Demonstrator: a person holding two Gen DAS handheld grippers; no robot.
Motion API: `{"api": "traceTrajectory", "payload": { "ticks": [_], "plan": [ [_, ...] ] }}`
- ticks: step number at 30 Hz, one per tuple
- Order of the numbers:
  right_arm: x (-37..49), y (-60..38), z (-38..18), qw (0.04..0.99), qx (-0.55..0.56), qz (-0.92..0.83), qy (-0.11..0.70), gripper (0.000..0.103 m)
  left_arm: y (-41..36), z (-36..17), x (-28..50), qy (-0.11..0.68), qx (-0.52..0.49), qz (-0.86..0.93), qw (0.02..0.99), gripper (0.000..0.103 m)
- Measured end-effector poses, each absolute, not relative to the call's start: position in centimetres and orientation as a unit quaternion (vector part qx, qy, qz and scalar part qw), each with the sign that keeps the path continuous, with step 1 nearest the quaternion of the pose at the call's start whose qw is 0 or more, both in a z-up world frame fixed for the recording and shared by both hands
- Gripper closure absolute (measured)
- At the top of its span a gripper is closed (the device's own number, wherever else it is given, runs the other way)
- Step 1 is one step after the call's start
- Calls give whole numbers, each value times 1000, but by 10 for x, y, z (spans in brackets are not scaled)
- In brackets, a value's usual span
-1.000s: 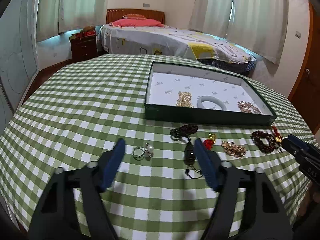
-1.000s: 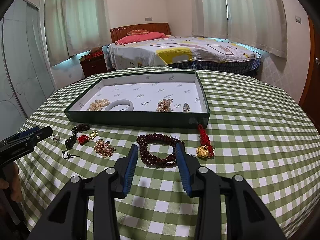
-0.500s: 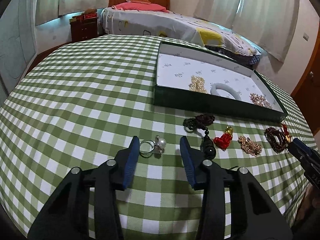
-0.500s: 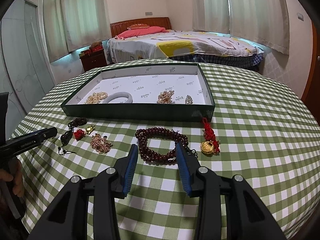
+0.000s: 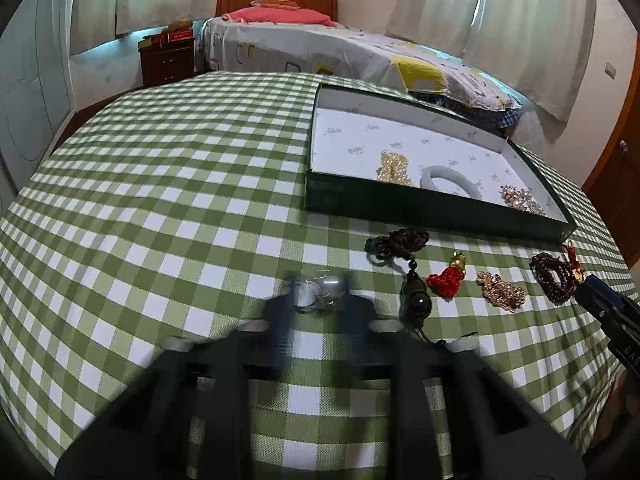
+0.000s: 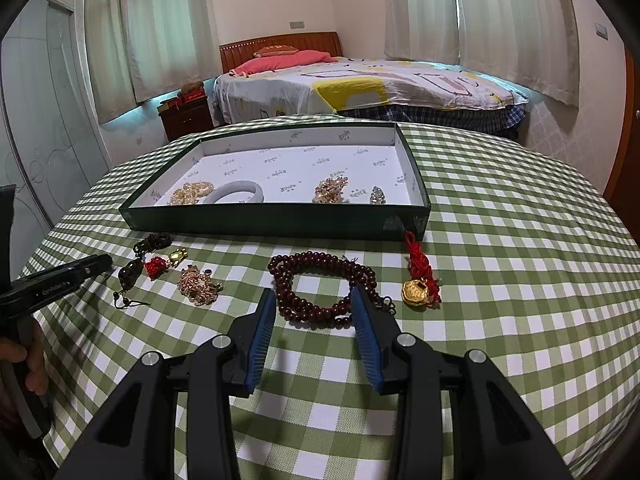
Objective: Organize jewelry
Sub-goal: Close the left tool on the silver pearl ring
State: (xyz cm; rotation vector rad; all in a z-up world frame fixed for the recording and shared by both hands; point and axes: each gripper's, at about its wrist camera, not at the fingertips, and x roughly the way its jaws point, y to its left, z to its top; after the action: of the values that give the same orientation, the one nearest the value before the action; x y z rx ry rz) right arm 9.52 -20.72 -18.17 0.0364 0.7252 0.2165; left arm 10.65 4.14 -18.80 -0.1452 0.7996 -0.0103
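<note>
A pearl ring (image 5: 322, 293) lies on the checked cloth between the blurred tips of my left gripper (image 5: 320, 300), whose jaws stand close around it. My right gripper (image 6: 314, 312) is open, its tips at the near edge of the dark red bead bracelet (image 6: 320, 284). A green tray (image 6: 276, 220) holds a pearl string (image 6: 190, 194), a pale bangle (image 6: 236, 194), a gold cluster (image 6: 330, 190) and a crystal piece (image 6: 377, 195). On the cloth lie a dark cord pendant (image 5: 414, 292), a red knot charm (image 5: 446, 280), a gold chain heap (image 5: 500, 290) and a gold charm with red cord (image 6: 418, 290).
The round table (image 5: 160, 208) has a green-and-white checked cloth and drops off at the near and side edges. A bed (image 6: 360, 84) and a nightstand (image 6: 186, 118) stand behind. The left gripper's body (image 6: 52, 284) shows at the left of the right wrist view.
My left gripper has moved forward and down onto the pearl ring, and its jaws have narrowed from wide open. My right gripper has edged closer to the bead bracelet, still open.
</note>
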Motion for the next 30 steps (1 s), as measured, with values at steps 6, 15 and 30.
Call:
{"api": "traceTrajectory", "payload": {
  "ticks": [6, 15, 30],
  "plan": [
    [99, -208, -181, 929, 17, 102, 356, 63, 40, -186, 104, 388, -69, -6, 919, 89],
    [99, -207, -183, 928, 16, 105, 358, 63, 41, -185, 102, 384, -75, -13, 920, 89],
    [102, -206, -184, 927, 17, 102, 361, 63, 39, -176, 97, 368, -61, -10, 928, 89]
  ]
}}
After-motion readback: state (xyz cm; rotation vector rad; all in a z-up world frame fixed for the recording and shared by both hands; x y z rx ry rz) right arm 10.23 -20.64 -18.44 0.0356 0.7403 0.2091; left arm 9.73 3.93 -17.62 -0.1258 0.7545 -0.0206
